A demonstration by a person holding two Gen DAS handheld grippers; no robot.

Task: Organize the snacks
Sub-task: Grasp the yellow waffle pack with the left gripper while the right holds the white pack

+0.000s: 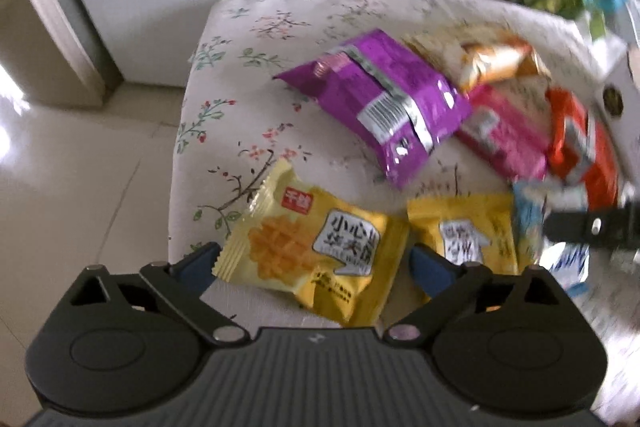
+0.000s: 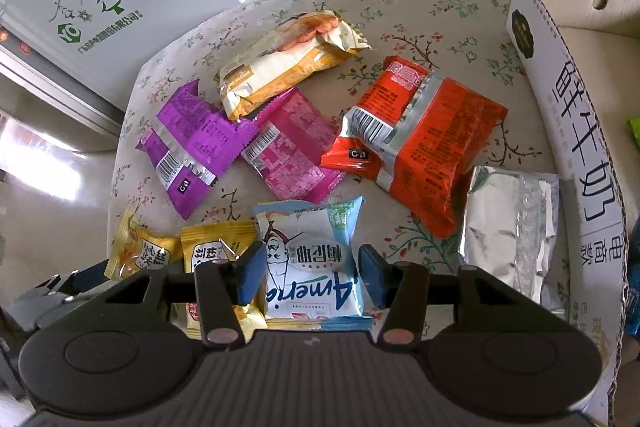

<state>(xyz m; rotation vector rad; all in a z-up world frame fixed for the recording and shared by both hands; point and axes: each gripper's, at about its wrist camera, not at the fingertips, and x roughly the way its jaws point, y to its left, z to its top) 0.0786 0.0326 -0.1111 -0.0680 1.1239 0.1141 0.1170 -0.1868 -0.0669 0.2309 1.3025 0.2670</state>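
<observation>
Right gripper (image 2: 310,273) pinches blue packet (image 2: 312,259) beside box (image 2: 560,99) | left gripper (image 1: 316,267) spread round yellow packet (image 1: 316,259) | light, crinkly, slippery; grip mid-body

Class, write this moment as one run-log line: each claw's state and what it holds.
left claw: open, around yellow pack, no grip | right claw: shut on blue pack | box: beside snacks

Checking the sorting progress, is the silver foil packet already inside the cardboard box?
No, the silver foil packet lies on the floral cloth beside the outer wall of the cardboard box, not inside it.
</observation>
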